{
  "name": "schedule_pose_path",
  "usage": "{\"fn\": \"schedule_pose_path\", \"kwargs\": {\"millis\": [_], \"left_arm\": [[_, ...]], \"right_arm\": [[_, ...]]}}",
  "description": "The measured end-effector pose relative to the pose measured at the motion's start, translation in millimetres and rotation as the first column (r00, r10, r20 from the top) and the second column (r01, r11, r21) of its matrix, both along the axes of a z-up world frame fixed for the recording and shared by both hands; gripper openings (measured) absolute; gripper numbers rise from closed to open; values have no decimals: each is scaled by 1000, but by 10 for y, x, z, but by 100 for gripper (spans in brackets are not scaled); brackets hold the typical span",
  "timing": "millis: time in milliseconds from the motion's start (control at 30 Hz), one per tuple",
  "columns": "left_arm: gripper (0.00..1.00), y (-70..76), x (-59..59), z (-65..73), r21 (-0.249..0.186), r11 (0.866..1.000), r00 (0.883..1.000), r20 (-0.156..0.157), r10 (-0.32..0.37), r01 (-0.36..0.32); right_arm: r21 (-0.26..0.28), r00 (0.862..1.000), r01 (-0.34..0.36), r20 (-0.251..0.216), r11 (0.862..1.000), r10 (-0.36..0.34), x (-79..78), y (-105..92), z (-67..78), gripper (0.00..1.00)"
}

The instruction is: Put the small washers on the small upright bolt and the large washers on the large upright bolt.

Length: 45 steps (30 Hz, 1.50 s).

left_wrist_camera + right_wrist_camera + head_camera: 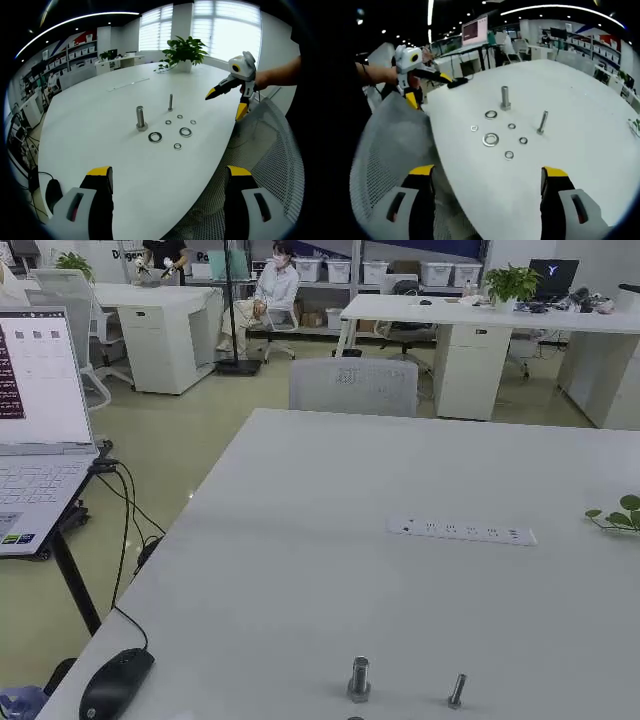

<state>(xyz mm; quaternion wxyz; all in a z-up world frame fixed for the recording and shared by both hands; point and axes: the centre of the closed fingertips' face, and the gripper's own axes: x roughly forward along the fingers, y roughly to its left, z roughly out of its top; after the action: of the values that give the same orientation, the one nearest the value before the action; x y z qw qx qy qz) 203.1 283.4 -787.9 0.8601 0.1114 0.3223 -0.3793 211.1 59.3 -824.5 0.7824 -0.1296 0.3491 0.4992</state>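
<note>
On the white table (100,110) the thick large bolt (141,119) and the thin small bolt (170,102) stand upright. Beside them lie two large washers (155,137) and several small washers (177,146), all flat on the tabletop. Seen from the right gripper, the large bolt (505,98), small bolt (542,122) and washers (490,139) sit ahead. My left gripper (169,172) is open and empty, short of the table edge. My right gripper (487,175) is open and empty too. Each is visible from the other: right gripper (225,105), left gripper (432,92). The head view catches both bolts (359,680) at its bottom edge.
A grey mesh chair back (395,145) lies under both grippers at the table edge. A power strip (462,531) lies mid-table and a mouse (115,683) sits at the near left corner. A laptop (40,440) stands on a stand to the left. A potted plant (185,50) is at the far end.
</note>
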Motion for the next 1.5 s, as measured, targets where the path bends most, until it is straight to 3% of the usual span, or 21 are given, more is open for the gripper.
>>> {"fn": "schedule_pose_path", "kwargs": {"millis": [533,967,1067,1367,1500], "left_arm": [[95,-6,-29,-52,7,1000,1000,-8,-2,2],[95,21,-53,-62,-3,1000,1000,-11,4,-4],[95,12,-57,-60,-15,1000,1000,-10,7,-7],[94,4,-77,-93,-21,1000,1000,-15,2,-3],[94,13,-58,-77,-17,1000,1000,-6,-2,2]], "right_arm": [[-27,999,-38,3,999,38,56,11,7,79],[-71,995,-96,23,993,97,178,170,58,71],[-117,991,-123,33,985,128,212,177,33,71],[-134,986,-162,26,978,167,292,275,75,65],[-168,979,-196,24,966,203,325,315,79,61]]}}
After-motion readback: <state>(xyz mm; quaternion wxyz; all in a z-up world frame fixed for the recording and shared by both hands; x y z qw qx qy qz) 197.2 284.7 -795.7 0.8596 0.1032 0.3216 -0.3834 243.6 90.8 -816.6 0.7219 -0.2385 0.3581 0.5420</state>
